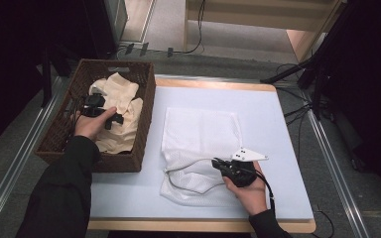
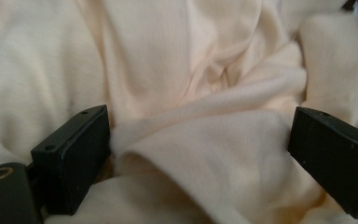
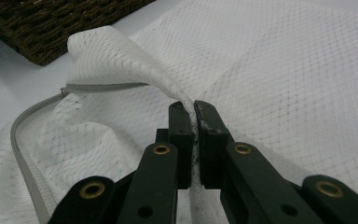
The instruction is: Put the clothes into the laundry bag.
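Cream cloth (image 1: 121, 94) lies crumpled in a brown wicker basket (image 1: 148, 114) at the left of the table. My left gripper (image 1: 110, 117) reaches down into the basket. In the left gripper view its jaws (image 2: 200, 135) stand wide, with a raised fold of the cream cloth (image 2: 191, 70) between them. A white mesh bag (image 1: 201, 131) lies flat on the table. My right gripper (image 1: 216, 162) is shut on the bag's near edge and holds a flap of the mesh (image 3: 121, 56) lifted (image 3: 193, 109). The bag's grey zipper (image 3: 28, 116) curves open on the left.
The white table top (image 1: 263, 114) has a wooden edge along its front and back. The basket's corner (image 3: 51, 28) stands close to the mesh bag. Cables and dark stand legs (image 1: 302, 69) lie on the floor beyond the table's right side.
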`<state>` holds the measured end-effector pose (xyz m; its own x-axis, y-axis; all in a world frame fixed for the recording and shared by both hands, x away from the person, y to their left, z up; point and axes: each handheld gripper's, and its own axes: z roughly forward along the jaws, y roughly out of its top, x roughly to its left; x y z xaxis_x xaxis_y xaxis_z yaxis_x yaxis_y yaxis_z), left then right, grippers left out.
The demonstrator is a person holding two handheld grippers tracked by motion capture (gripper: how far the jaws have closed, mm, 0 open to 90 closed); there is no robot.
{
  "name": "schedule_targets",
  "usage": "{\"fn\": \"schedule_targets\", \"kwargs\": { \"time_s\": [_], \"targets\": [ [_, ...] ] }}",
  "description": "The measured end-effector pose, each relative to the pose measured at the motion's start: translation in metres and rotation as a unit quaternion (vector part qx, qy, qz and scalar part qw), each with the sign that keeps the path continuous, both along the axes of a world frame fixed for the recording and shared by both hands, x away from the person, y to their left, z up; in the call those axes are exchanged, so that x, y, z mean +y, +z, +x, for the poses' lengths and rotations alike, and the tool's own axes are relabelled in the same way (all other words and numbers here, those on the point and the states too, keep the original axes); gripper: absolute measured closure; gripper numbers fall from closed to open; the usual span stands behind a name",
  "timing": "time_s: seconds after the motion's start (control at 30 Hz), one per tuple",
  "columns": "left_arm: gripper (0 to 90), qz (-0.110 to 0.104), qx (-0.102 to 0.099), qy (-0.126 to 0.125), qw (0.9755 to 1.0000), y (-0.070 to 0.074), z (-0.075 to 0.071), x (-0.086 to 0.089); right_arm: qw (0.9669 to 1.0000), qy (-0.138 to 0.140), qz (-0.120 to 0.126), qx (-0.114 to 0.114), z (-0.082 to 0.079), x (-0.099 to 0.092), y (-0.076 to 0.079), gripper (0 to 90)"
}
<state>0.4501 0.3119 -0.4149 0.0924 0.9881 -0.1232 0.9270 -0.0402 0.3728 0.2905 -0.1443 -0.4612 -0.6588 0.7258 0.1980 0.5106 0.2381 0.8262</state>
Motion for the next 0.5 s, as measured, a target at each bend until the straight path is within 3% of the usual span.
{"fn": "schedule_targets", "kwargs": {
  "time_s": [0.07, 0.1, 0.17, 0.23, 0.27, 0.3, 0.37, 0.4, 0.43, 0.5],
  "targets": [
    [6.2, -0.001, 0.027, -0.010, 0.9996, -0.006, 0.001, -0.004, 1.0000, 0.001, 0.000, 0.000, 0.000, 0.000, 0.000, 86.5],
    [6.2, -0.008, 0.036, -0.014, 0.9992, -0.008, 0.002, -0.007, 1.0000, 0.001, -0.001, 0.001, 0.000, 0.000, -0.001, 86.5],
    [7.3, 0.002, 0.045, -0.025, 0.9987, -0.009, 0.001, -0.011, 1.0000, 0.001, -0.002, 0.001, 0.000, 0.001, -0.001, 86.5],
    [21.6, 0.014, 0.045, -0.035, 0.9983, -0.007, 0.000, -0.014, 1.0000, 0.002, -0.004, 0.001, -0.001, 0.001, -0.001, 86.5],
    [30.6, 0.008, 0.041, -0.044, 0.9982, -0.006, -0.001, -0.015, 1.0000, 0.003, -0.004, 0.000, -0.001, 0.002, -0.001, 86.5],
    [47.2, -0.002, 0.039, -0.051, 0.9979, -0.005, -0.002, -0.017, 1.0000, 0.004, -0.004, 0.000, -0.001, 0.002, -0.001, 86.5],
    [64.2, -0.022, 0.039, -0.065, 0.9969, -0.004, -0.003, -0.020, 1.0000, 0.005, -0.004, -0.001, -0.001, 0.002, 0.000, 86.5],
    [66.8, -0.033, 0.036, -0.074, 0.9961, -0.003, -0.004, -0.022, 1.0000, 0.004, -0.004, -0.001, -0.001, 0.002, 0.000, 86.5],
    [69.3, -0.060, 0.035, -0.091, 0.9934, -0.002, -0.005, -0.024, 1.0000, 0.003, -0.003, 0.000, 0.000, 0.002, 0.000, 86.5],
    [70.9, -0.134, 0.029, -0.133, 0.9815, 0.003, -0.007, -0.030, 1.0000, 0.003, -0.003, -0.001, 0.000, 0.002, 0.000, 86.5]
  ]
}}
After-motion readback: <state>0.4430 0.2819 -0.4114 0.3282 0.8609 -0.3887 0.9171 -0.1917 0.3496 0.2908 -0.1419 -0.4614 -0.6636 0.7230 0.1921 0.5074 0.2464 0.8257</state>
